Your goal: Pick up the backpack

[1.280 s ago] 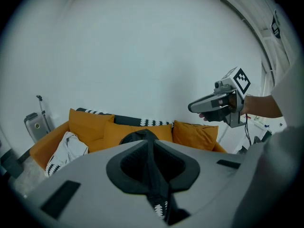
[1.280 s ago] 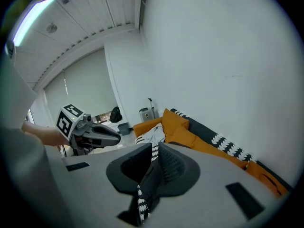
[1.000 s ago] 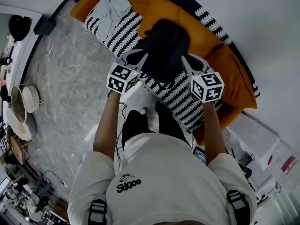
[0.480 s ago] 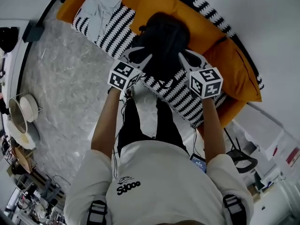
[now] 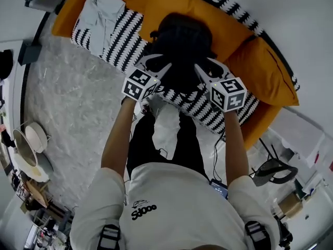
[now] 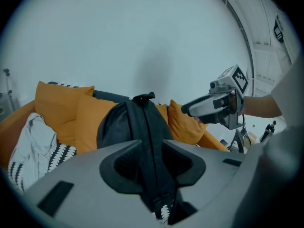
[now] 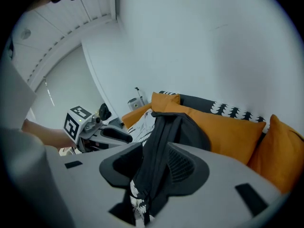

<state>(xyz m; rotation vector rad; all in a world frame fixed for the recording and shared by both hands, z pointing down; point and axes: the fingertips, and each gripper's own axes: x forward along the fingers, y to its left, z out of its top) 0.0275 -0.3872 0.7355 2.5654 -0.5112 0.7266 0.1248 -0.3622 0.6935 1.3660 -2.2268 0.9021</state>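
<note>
Near the sofa (image 5: 171, 4) front edge, your left gripper (image 5: 158, 62) and right gripper (image 5: 207, 65) are opening around straps (image 6: 152, 141) of the lowered backpack (image 5: 182, 38), apparently released: pickup undone.

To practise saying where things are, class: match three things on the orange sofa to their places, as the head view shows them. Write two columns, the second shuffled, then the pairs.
1 black fabric backpack
2 crumpled light grey cloth
3 black-and-white patterned seat cover

A spread along the orange sofa seat
B standing against the orange back cushions
C heaped at the sofa's left end

Pairs: 1-B, 2-C, 3-A
</note>
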